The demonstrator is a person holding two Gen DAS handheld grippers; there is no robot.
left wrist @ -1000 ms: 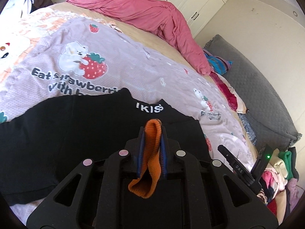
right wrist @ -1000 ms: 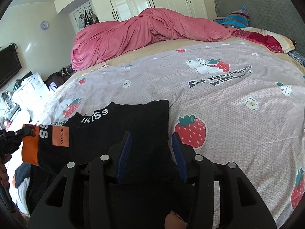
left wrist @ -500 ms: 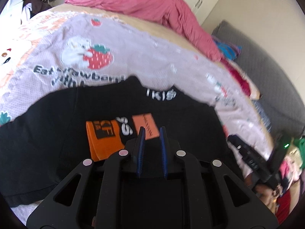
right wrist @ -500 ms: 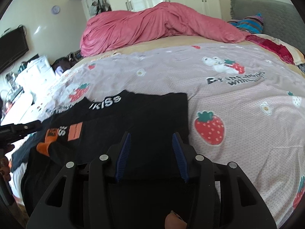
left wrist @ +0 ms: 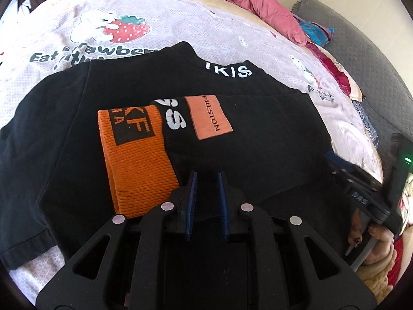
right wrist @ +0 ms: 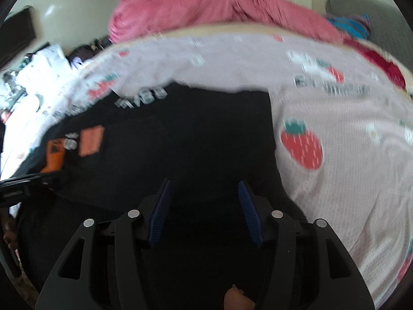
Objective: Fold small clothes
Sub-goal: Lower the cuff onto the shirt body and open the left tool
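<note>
A black top (left wrist: pixel 258 155) lies flat on the strawberry-print sheet (left wrist: pixel 180 20), its collar lettering (left wrist: pixel 228 71) on the far side. Its sleeve is folded across the body, and the orange cuff (left wrist: pixel 134 155) and orange patch (left wrist: pixel 209 117) face up. My left gripper (left wrist: pixel 206 178) hovers just right of the cuff, shut to a narrow slit over black cloth; I see nothing pinched. In the blurred right wrist view my right gripper (right wrist: pixel 204 183) is over the top's body (right wrist: pixel 206 129), its jaws opening, with nothing pressed between them. That right gripper (left wrist: pixel 361 188) also shows from the left wrist, with a hand (left wrist: pixel 374 237) on it.
A pink duvet (right wrist: pixel 219 7) is heaped at the far side of the bed. A grey padded headboard (left wrist: pixel 366 59) and striped pillows (left wrist: pixel 315 31) stand at the right. Clothes are piled by the bed's right edge (left wrist: pixel 405 201). A dark screen (right wrist: pixel 18 33) hangs at the left.
The orange cuff was pinched in my left gripper and held up; now it lies flat on the top, left of the fingers. Both grippers have sunk toward the garment. The right jaws stand wider.
</note>
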